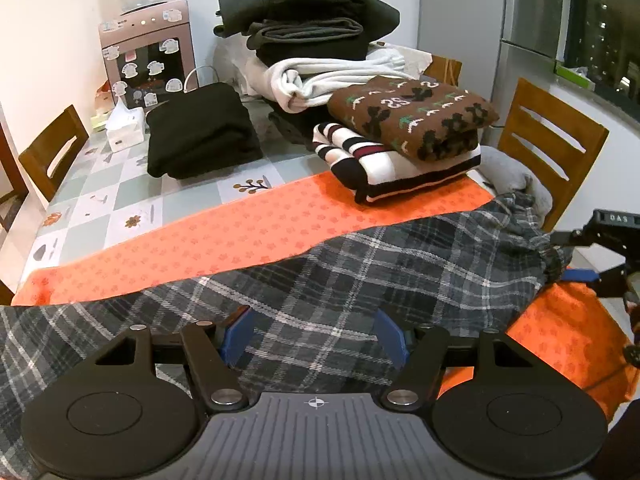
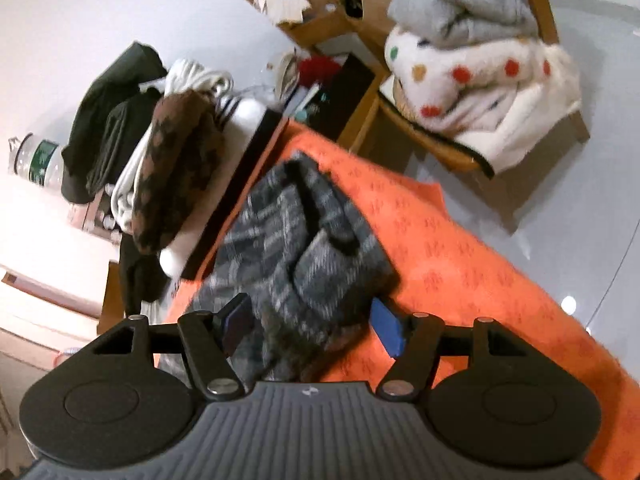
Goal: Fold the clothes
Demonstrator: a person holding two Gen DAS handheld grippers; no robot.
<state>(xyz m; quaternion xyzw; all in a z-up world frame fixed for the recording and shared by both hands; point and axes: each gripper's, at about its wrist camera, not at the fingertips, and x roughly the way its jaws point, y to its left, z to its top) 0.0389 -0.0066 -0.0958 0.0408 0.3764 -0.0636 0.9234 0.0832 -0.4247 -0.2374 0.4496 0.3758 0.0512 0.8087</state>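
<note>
We found the left gripper with its jaws spread, poised low over the plaid garment, which passed between the blue pads without either pad pressing on it. The garment lay spread across the orange mat, reaching from beneath the jaws out to their right. Ahead of the jaws the mat was bare; beyond it and to the right sat a folded striped garment with a brown patterned sweater on top. Behind these we noted a taller pile of white and dark clothes. Ahead and left of the jaws lay a folded black garment, with a tissue box beside it and a stickered appliance further back. Wooden chairs stood at the table's sides. The right gripper showed at the far right, at the garment's bunched end.

In the right wrist view, which was blurred, the right gripper had its jaws apart, with bunched plaid cloth lying between them; we could not tell whether either pad touched it. To the left of these jaws was the brown sweater on its stack; ahead and right, a chair bore a spotted white blanket and a grey one.
</note>
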